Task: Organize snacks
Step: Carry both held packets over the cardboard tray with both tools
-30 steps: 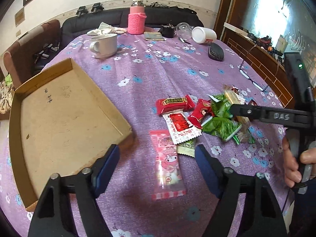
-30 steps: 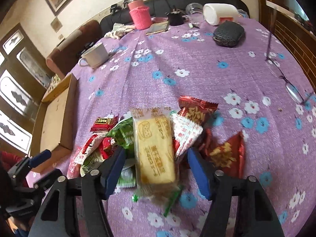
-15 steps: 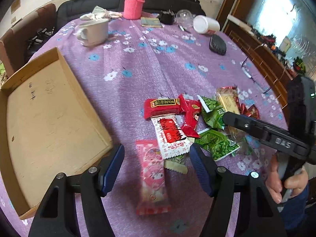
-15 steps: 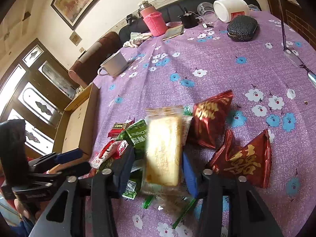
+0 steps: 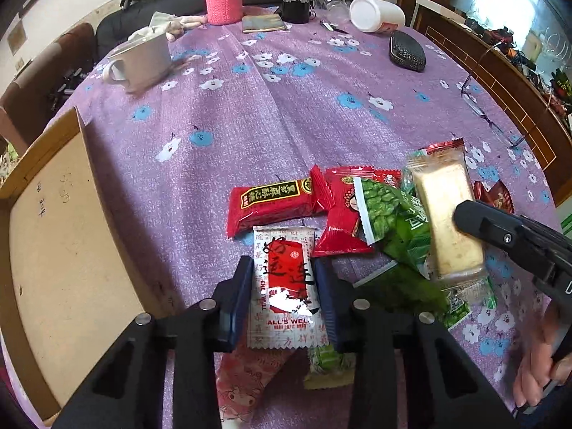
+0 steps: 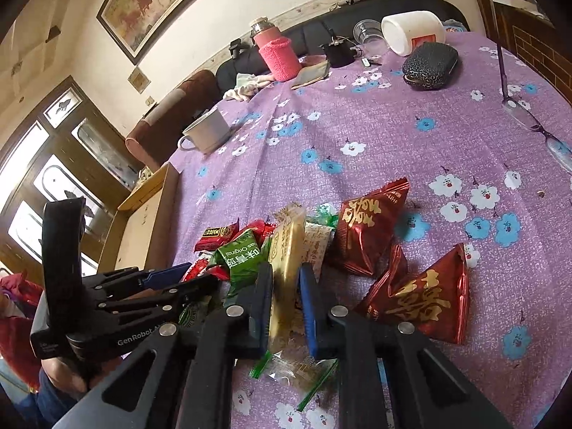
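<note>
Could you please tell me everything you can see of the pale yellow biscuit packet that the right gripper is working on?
The biscuit packet is a long clear wrapper with green-edged crimped ends around a pale yellow slab. It stands tilted on edge, lifted above the snack pile, its lower end trailing towards the purple tablecloth. The right gripper is closing on it, blue pads against both faces. In the left wrist view it leans over a green snack bag.

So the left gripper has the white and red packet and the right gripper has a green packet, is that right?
Not quite: the right gripper is closing on the yellow cake bar, not a green packet, as the right wrist view shows. The left gripper does have the white and red packet.
</note>
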{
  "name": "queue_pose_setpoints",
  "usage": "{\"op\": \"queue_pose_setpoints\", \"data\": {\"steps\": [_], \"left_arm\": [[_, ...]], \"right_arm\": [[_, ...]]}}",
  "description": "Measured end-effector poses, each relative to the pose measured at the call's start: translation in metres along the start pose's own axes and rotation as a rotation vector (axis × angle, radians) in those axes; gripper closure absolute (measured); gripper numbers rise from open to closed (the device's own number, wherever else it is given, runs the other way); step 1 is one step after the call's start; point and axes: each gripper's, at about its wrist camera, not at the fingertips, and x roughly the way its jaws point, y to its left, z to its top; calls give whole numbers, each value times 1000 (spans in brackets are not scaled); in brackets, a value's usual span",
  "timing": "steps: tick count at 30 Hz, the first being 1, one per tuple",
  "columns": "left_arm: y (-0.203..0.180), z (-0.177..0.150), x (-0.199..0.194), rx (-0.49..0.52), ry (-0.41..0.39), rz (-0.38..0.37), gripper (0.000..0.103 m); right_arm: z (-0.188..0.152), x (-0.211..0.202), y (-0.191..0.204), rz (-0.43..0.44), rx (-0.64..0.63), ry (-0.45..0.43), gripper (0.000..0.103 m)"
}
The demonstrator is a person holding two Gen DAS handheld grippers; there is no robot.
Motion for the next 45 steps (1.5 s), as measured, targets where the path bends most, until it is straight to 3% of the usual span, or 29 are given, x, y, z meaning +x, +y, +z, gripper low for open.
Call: {"op": "queue_pose_setpoints", "data": {"steps": [7, 12, 26, 38, 45], "left_arm": [[3, -5, -8, -25, -30, -20, 72], [5, -8, -19, -36, -79, -32, 72], [15, -10, -40, -76, -136, -65, 72], [46, -16, -62, -136, -188, -63, 72], [93, -24, -75, -231, -223, -45, 72]], "right_arm": [[-3, 5, 5, 1, -29, 1, 79], [-3, 0, 9, 20, -54, -19, 92], [-1, -25, 4, 117, -2, -126, 93], [2, -20, 10, 176, 38, -96, 93], [7, -16, 60, 231, 6, -39, 93]]}}
